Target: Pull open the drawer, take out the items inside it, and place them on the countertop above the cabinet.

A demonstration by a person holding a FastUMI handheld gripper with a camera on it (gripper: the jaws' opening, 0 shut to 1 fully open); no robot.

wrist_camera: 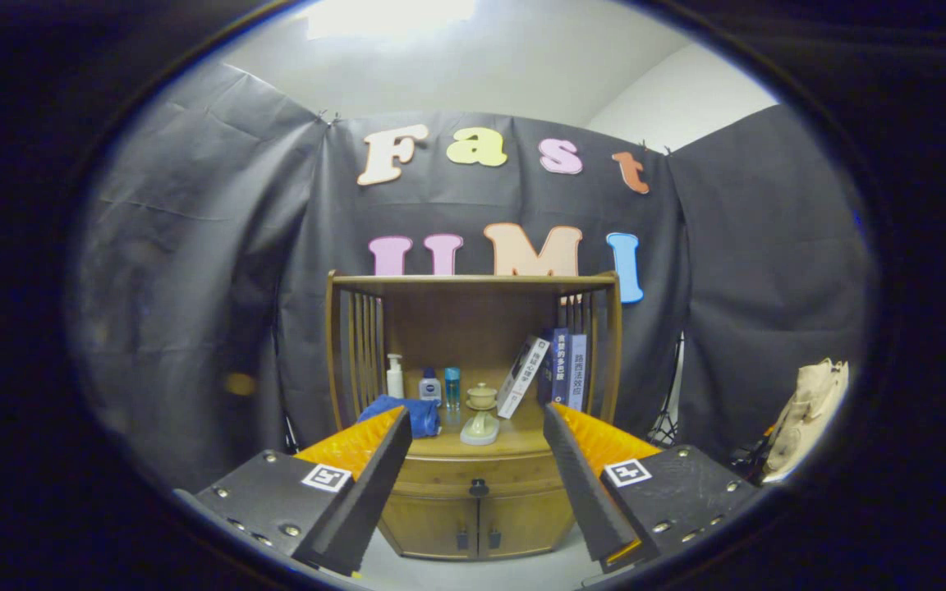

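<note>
Jaws stood wide apart, holding nothing; gripper (pixel 477 443) sat back from the wooden cabinet (pixel 473 509), which showed between the two fingers (pixel 374 476). Drawer (pixel 473 474) was shut, its small dark knob (pixel 479 487) at 6 o'clock below the bench edge, approx midway between the fingers. Under it, two cabinet doors (pixel 477 525), closed, w/ dark pulls side by side.

Bench (pixel 522 439) above the drawer carried several things. Blue cloth (pixel 411 410) lay at 9 o'clock, partly behind the left finger. Behind it at 10–11 o'clock: white pump bottle (pixel 394 376), a small white bottle w/ blue label (pixel 429 386), a light blue bottle (pixel 452 386), close together in a row. Pale cream lidded pot (pixel 482 396) sat at centre, and a pale cream object (pixel 479 428) just in front of it; shape hard to tell. Books (pixel 559 367) at 2 o'clock, two upright, one white book (pixel 522 376) leaning against them.

Beige bag (pixel 810 414) well off at 3 o'clock by the booth wall
</note>
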